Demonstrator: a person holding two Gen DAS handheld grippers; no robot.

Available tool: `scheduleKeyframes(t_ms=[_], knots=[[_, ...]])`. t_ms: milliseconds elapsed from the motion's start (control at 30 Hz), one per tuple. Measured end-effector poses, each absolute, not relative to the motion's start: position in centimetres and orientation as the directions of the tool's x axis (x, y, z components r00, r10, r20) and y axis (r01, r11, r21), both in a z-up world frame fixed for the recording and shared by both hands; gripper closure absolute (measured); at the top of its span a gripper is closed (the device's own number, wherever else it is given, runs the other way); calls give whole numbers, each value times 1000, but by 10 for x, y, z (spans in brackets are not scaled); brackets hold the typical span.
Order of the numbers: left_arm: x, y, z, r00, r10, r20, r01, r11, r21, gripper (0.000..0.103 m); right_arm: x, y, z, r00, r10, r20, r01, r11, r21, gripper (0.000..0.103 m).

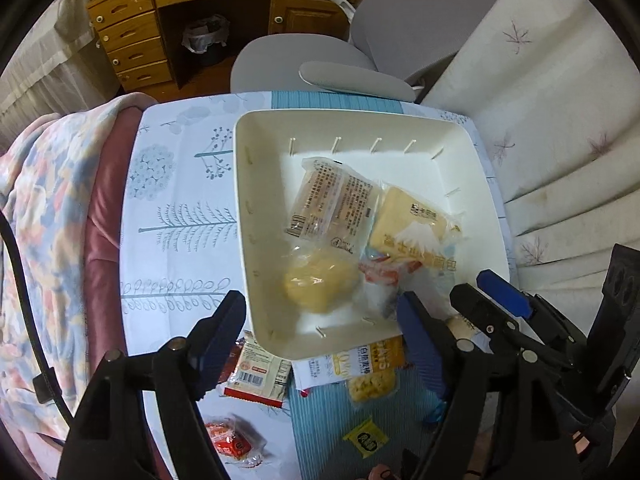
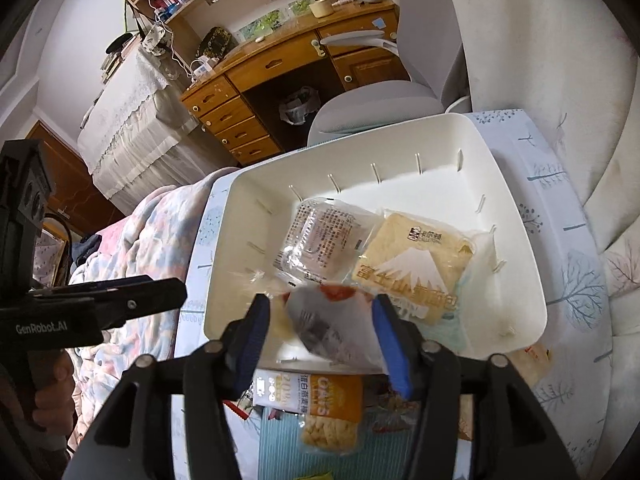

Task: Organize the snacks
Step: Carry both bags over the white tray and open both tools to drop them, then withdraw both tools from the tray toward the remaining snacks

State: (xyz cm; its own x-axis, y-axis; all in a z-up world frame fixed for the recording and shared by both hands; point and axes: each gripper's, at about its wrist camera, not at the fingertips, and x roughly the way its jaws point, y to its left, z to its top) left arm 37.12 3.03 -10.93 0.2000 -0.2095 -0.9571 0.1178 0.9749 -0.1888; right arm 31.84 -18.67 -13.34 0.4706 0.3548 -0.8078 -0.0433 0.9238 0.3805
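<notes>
Snack bin filling up on my table

White bin (image 1: pixel 460 140) fills mid-frame on the tree-print tablecloth (image 1: pixel 176 216), holding a Fuji bread pack (image 2: pixel 416 268), a clear wrapped cake (image 1: pixel 332 204) and a round yellow bun (image 1: pixel 320 284). My left gripper (image 1: pixel 320 344) is spread with nothing in it, bottom of frame; my right gripper (image 2: pixel 320 340) is spread around a blurry red-and-white packet (image 2: pixel 332 328), can't tell if the pads touch it.

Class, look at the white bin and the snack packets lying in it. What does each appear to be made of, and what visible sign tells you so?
White bin: probably moulded plastic with a smooth matte finish; the walls are thin and even, with rounded corners and small slots. Mountain-print bread packet and printed-text packet: seemingly thin clear plastic film, glossy; it crinkles, glints, and shows the food through it.
</notes>
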Motion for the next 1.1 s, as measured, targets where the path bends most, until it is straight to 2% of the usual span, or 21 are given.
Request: scheduleKeyframes(t_ms=[133, 233, 367, 467, 633, 767, 1100], knots=[[369, 34, -107, 191, -205, -960, 109, 976, -186, 26, 317, -190, -133, 463, 371, -805, -34, 915, 403, 47], [362, 36, -102, 192, -200, -961, 127, 976, -178, 26, 311, -191, -132, 464, 372, -804, -18, 911, 412, 39], [348, 39, -95, 201, -201, -959, 176, 970, -167, 26, 302, -195, -130, 477, 372, -796, 23, 900, 434, 38], [338, 45, -93, 204, -199, -959, 207, 966, -157, 26, 291, -194, -126, 499, 350, -793, 54, 900, 432, 32], [317, 59, -93, 188, -207, -960, 259, 953, -155, 26, 265, -191, -124, 528, 310, -790, 133, 889, 438, 30], [298, 72, -93, 177, -214, -961, 306, 940, -153, 26, 243, -189, -127, 532, 253, -808, 226, 877, 424, 25], [251, 100, -109, 124, -192, -973, 402, 907, -128, 26, 184, -177, -143, 522, 198, -830, 413, 792, 449, 24]])
